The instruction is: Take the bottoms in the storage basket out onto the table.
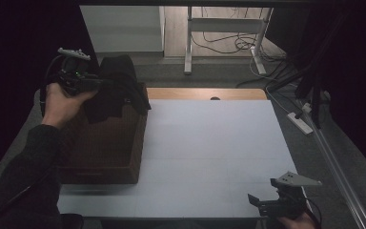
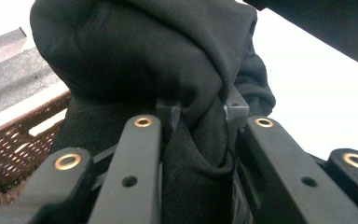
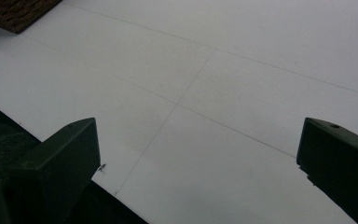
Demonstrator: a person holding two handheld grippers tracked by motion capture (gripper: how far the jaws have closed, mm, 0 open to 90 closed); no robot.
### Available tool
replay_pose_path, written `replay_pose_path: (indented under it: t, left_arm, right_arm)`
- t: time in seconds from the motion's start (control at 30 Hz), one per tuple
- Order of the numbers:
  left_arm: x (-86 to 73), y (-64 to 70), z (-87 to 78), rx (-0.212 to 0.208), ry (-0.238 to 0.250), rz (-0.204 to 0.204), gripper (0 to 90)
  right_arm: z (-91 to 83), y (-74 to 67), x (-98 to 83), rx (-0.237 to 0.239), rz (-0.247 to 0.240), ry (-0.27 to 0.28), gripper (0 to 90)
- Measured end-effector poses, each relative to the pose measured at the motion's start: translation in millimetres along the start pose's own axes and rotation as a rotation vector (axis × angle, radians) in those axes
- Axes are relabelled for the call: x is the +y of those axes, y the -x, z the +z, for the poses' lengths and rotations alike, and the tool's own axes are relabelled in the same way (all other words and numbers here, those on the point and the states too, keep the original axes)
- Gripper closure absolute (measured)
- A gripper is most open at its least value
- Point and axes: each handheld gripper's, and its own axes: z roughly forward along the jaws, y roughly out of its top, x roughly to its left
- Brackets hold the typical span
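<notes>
At the upper left of the high view, a black garment (image 1: pixel 116 88) is being gripped by the left claw (image 1: pixel 96 85), clenched on a fold, above a brown wicker basket (image 1: pixel 107 148). At the lower right, the right claw (image 1: pixel 253 199) is being held released over the white surface (image 1: pixel 209 152).

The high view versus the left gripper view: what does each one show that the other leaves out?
High view alone: the person's left hand around the left gripper, the right gripper open above the table's near right corner, and the floor with cables beyond.

Left gripper view alone: the jaws shut on a fold of the black garment, seen close.

Shared: the black garment, lifted over the brown wicker basket, and the white table.
</notes>
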Motion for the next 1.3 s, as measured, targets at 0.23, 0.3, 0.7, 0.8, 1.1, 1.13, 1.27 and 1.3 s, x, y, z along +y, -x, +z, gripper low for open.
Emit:
replay_pose_path:
  t: [0.23, 0.3, 0.7, 0.8, 1.1, 1.13, 1.27, 1.3]
  left_arm:
    - [9.3, 13.2, 8.0, -0.017, 0.001, 0.029, 74.7]
    - [12.0, 16.6, 10.7, -0.021, 0.002, 0.035, 74.7]
    - [26.2, 34.8, 25.4, -0.058, 0.008, 0.068, 74.7]
    - [29.0, 39.1, 29.1, -0.069, 0.007, 0.077, 74.6]
    - [36.2, 51.4, 42.1, -0.098, 0.009, 0.094, 74.6]
    - [36.8, 52.6, 43.8, -0.102, 0.008, 0.098, 74.6]
    - [38.9, 57.5, 50.7, -0.116, 0.005, 0.105, 74.5]
    - [39.4, 58.9, 52.3, -0.120, 0.004, 0.105, 74.5]
  right_arm:
    - [-0.3, 0.1, -0.1, 0.002, 0.000, 0.002, 0.0]
    - [-0.3, 0.2, -0.1, 0.002, 0.000, 0.003, 0.0]
    - [-0.6, 0.4, -0.2, 0.004, 0.001, 0.005, 0.0]
    - [-0.6, 0.4, -0.3, 0.004, 0.001, 0.006, 0.0]
    - [-0.8, 0.6, -0.3, 0.006, 0.002, 0.008, 0.0]
    - [-0.9, 0.6, -0.4, 0.006, 0.002, 0.008, 0.0]
    - [-1.0, 0.8, -0.5, 0.007, 0.003, 0.010, 0.0]
    - [-1.0, 0.7, -0.5, 0.007, 0.001, 0.010, 0.0]
